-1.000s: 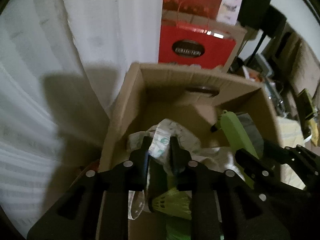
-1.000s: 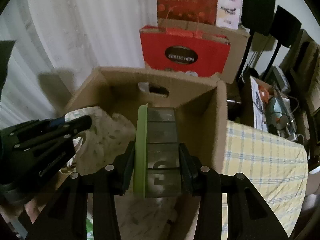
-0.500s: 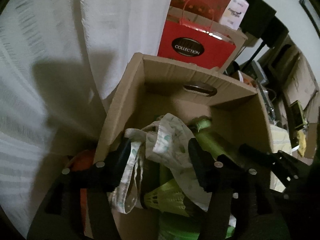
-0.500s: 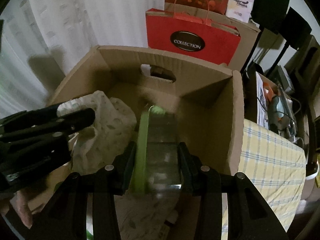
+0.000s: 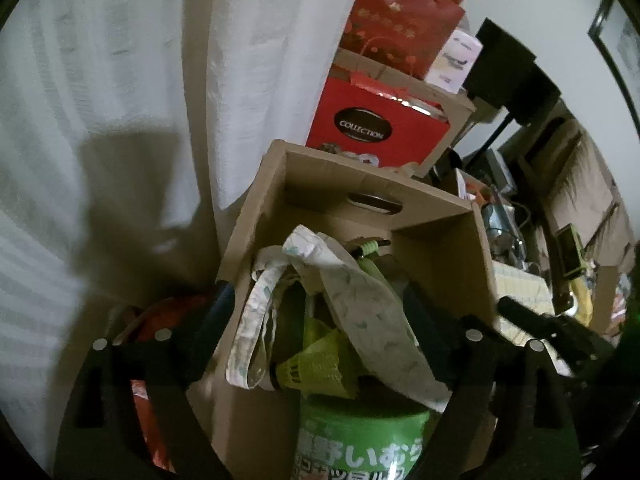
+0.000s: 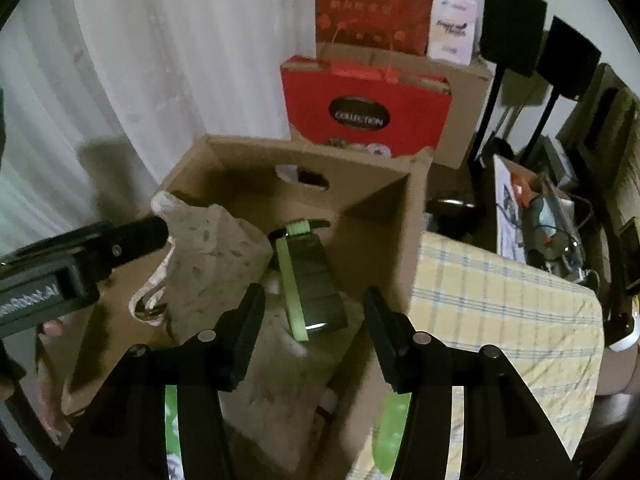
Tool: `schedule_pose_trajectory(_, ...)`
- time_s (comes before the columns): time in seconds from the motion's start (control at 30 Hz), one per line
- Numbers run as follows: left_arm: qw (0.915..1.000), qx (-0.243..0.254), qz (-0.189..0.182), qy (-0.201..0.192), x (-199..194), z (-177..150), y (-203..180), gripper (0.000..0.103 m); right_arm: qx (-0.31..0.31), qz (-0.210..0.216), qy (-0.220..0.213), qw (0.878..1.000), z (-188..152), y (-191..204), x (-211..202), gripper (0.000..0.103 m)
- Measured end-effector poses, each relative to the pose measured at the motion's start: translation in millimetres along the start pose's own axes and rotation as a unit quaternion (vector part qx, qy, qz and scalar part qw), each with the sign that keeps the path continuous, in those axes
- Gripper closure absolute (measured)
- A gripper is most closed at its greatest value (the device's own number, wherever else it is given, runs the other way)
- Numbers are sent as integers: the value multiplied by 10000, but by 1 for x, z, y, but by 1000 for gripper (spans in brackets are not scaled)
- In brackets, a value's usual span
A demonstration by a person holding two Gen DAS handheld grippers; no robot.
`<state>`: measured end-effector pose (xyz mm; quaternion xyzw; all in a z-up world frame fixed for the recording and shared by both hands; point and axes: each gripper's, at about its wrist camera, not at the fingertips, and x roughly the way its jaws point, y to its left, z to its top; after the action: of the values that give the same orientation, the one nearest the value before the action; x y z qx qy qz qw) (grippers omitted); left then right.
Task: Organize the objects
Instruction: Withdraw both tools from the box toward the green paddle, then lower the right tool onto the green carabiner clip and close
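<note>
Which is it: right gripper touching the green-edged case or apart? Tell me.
Apart. The right wrist view shows the right gripper open, with clear gaps between both fingers and the green-edged case lying in the cardboard box.

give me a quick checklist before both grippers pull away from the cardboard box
1. Right gripper let go of the green-edged case: ok, jaws wide, case lying in the cardboard box.
2. Left gripper free of the patterned cloth bag: cannot tell, jaws wide but the bag drapes between them.
3. Case fully below the box rim: ok.
4. Bag inside the box: not ok, its handle loop hangs over the near wall.
5. Yellow-green shuttlecock settled: cannot tell.
</note>
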<state>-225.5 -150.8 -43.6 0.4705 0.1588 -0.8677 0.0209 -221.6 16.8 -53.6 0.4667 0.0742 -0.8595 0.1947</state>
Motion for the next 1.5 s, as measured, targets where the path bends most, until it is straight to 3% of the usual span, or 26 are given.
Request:
schedule_pose_trajectory(0.23,9994,333,68,-76,-15,-12,-21,7,-36,-197,-293,9994,-8,-10,-37,43)
schedule_pose_trajectory(0.37,9982,564,133,-158,-23,-22,-33,6,4,-305,-383,9988,-16,-22,-50,42)
schedule_pose_trajectory(0.67,9976,661,-120,-181,-36,-38,-47,6,278,-402,-440,9978,-40,-57,-68,42)
schedule_pose_trajectory(1.1,9946,940,-354,-263,-49,-63,-79,6,507,-486,-271,9972,-75,-90,-67,42)
schedule_pose_trajectory(1.23,9935,978,-575,-71,-48,-74,-89,6,569,-373,-211,9975,-82,-96,-63,42)
schedule_pose_trajectory(1.5,9907,1034,-882,48,-53,-87,-113,6,656,-103,14,9978,-102,-105,-41,53)
